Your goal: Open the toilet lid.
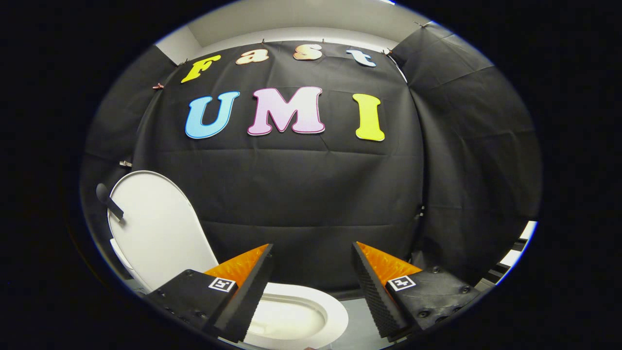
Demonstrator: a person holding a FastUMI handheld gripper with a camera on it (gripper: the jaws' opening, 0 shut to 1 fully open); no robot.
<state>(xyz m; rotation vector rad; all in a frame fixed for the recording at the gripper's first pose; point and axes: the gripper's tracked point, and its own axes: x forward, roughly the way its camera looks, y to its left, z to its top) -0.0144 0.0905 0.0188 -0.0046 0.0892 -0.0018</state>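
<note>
The white toilet lid (pixel 155 228) stands raised, nearly upright, to the left of my fingers. A dark clip-like piece (pixel 109 201) sits on its upper left edge. Below and between my fingers lies the white toilet seat (pixel 335 311) around the open bowl (pixel 286 321). My gripper (pixel 311 250) is open above the bowl, with nothing between its fingers. The left finger (pixel 248 287) is close to the lid's lower right edge but I cannot tell if it touches.
Black booth cloth (pixel 311 194) hangs right behind the toilet and wraps around on the right. A strip of light floor (pixel 515 253) shows at the far right under the cloth. Grey floor (pixel 359 325) lies beside the bowl.
</note>
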